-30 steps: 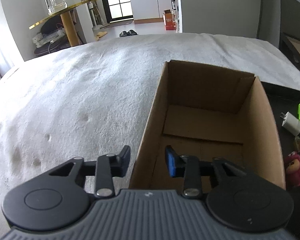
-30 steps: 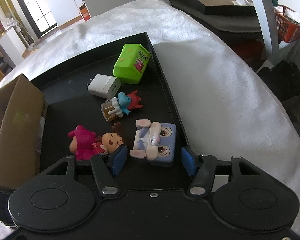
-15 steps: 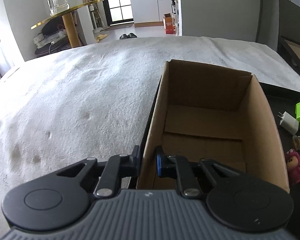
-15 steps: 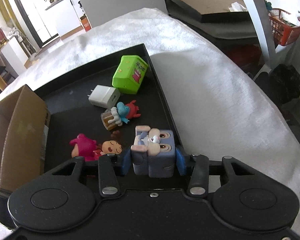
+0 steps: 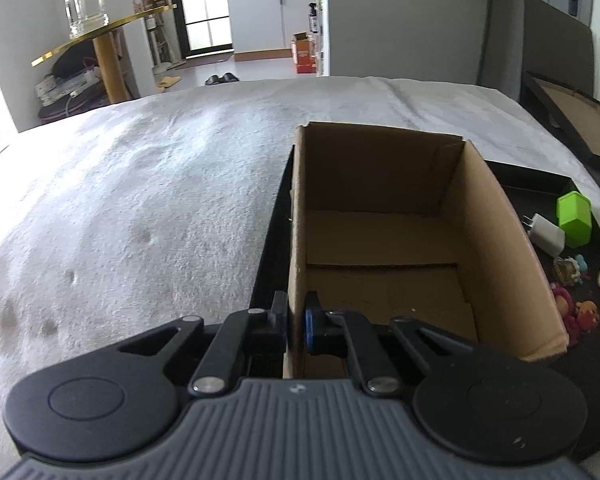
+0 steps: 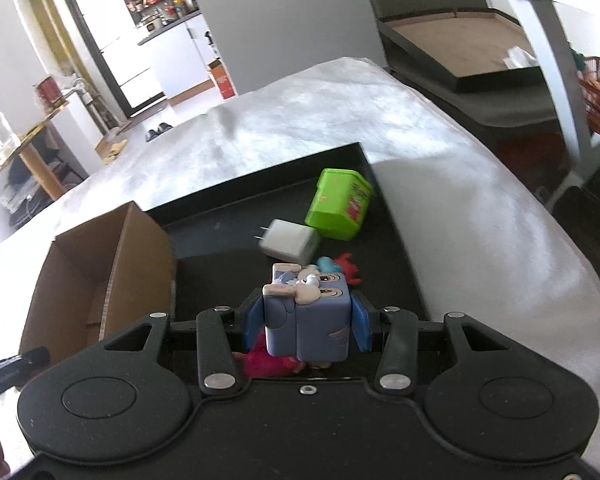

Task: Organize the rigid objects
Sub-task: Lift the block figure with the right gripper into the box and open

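An open cardboard box (image 5: 496, 240) stands on a black tray (image 6: 236, 240). My left gripper (image 5: 296, 316) is shut on the box's near left wall, one finger outside and the blue pad inside. My right gripper (image 6: 306, 322) is shut on a blue cube toy (image 6: 306, 320) with a cartoon face, lifted above the tray. Beyond it lie a white charger (image 6: 288, 240), a green box (image 6: 338, 210) and a small blue and red figure (image 6: 340, 268). A pink toy (image 6: 264, 362) shows under the cube. In the left wrist view the charger (image 5: 546, 234), green box (image 5: 574, 218) and pink toy (image 5: 564, 306) lie right of the box.
The tray rests on a white fuzzy cover (image 5: 140, 208) that spreads left and far. A gold round side table (image 5: 100, 32) with a glass jar stands beyond the far left. Dark framed boards (image 6: 460, 48) sit off the right edge.
My left gripper's fingers closed onto the box's left wall. My right gripper closed on the blue cube toy and lifted it off the tray, the view tilting up.
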A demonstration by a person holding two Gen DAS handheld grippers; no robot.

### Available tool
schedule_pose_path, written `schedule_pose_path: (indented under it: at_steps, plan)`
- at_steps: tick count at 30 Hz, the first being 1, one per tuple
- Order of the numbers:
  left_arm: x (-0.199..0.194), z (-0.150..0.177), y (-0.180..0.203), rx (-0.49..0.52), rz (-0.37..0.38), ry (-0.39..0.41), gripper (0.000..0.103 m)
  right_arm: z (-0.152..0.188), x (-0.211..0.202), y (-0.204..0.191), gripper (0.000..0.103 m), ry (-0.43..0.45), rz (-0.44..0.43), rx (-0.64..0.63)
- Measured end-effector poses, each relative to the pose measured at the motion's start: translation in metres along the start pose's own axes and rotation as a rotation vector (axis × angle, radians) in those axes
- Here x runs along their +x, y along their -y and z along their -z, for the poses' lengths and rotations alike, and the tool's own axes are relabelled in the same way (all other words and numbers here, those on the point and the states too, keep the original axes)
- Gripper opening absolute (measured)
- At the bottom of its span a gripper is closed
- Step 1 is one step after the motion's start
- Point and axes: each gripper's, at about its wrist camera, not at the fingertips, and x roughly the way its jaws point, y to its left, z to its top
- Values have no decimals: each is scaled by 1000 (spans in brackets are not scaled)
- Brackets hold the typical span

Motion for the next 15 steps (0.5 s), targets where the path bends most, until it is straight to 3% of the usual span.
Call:
schedule_pose_path:
  at_steps: [7, 15]
  plan:
    - [-3, 3, -2, 19, 57, 0, 7, -5, -1, -26, 44, 21, -63, -43]
    - [-4, 4, 0, 3, 58, -23, 8, -11, -11, -59, 44, 44, -149, -91]
